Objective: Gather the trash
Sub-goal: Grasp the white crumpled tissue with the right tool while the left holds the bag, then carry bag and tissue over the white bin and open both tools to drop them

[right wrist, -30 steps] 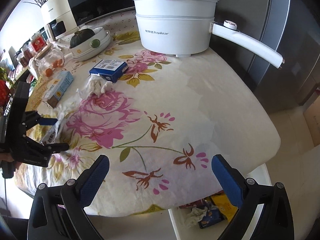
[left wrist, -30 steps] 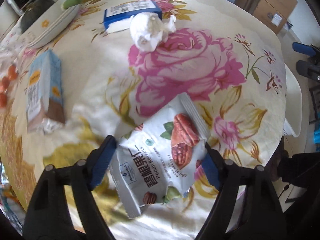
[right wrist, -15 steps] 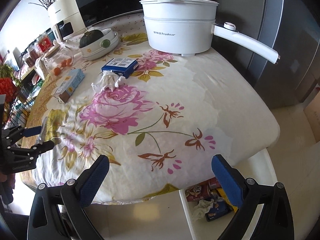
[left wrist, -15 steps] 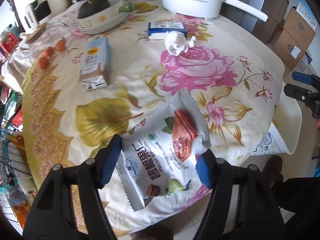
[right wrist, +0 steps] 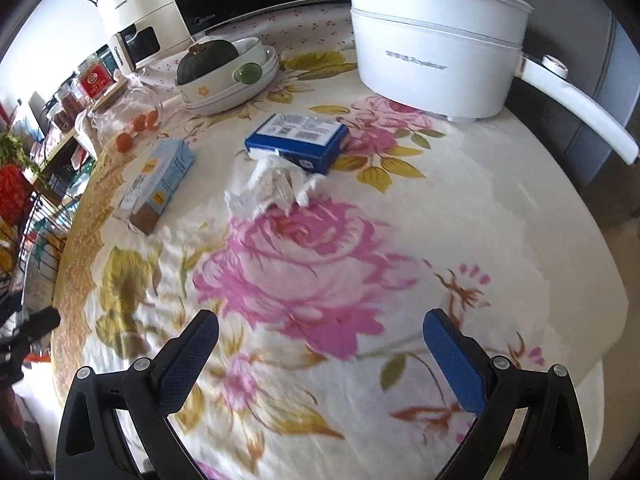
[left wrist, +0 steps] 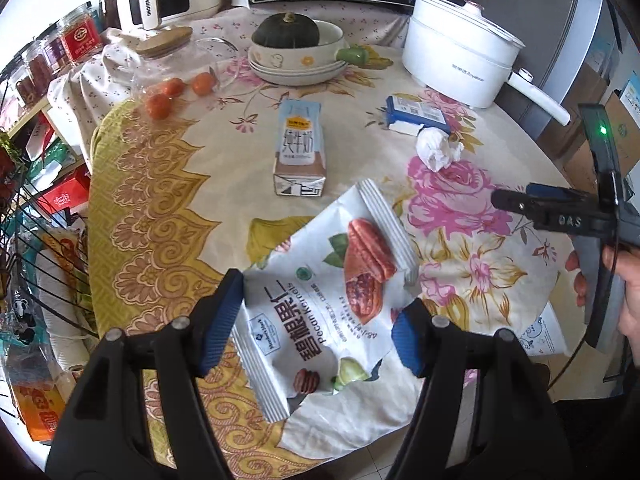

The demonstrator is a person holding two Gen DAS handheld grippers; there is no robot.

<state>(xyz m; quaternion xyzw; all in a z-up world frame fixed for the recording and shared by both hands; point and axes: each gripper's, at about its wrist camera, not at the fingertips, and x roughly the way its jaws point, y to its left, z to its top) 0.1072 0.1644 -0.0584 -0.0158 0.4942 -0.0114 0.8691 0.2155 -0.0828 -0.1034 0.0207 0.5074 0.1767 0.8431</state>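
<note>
A floral tablecloth [left wrist: 168,208] is seen covering the round table. At the far left of the left wrist view, small orange fruits [left wrist: 160,104] are found beside a glass jar with a wooden lid [left wrist: 164,38]. Further right, a stack of dishes [left wrist: 296,66] is seen with a dark green squash [left wrist: 286,32] resting in it. Below these, a milk carton [left wrist: 300,148] is laid flat on the cloth.

The left gripper [left wrist: 316,320] is held above the near table edge, and its blue pads are clamped on the two sides of a white pecan snack bag [left wrist: 332,292], which is lifted off the cloth and bowed between them.

To the right, a crumpled tissue [left wrist: 436,148] is seen touching a blue box [left wrist: 416,114], with a white electric pot [left wrist: 460,64] behind them. At the far right edge, the right gripper [left wrist: 516,200] is seen from the side in a hand [left wrist: 628,292].

In the right wrist view, the right gripper [right wrist: 320,354] is held over the pink rose print with its jaws wide apart and nothing between them; the crumpled tissue [right wrist: 272,188] lies ahead of it, well apart.
</note>
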